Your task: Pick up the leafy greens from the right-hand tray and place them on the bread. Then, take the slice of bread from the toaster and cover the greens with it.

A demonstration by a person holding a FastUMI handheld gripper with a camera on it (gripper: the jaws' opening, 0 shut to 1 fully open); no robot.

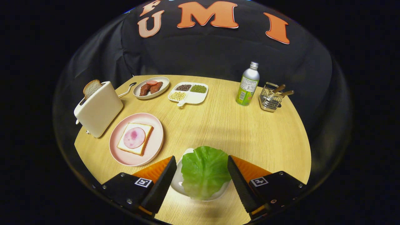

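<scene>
Green lettuce leaf (204,173) lies on its white tray (187,153) at lower centre, between the spread fingers of the gripper (202,173), which do not grasp it. Nothing is done yet: the ham-topped bread (135,138) at lower left is bare of greens, and the toast (92,88) stands in the toaster (98,109) at upper left.

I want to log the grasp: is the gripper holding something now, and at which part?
Nothing is held. The gripper is open, its fingers either side of the leafy greens on the white tray, not pressing them.

Booth — black cloth wall (218,53), table (218,125).
</scene>
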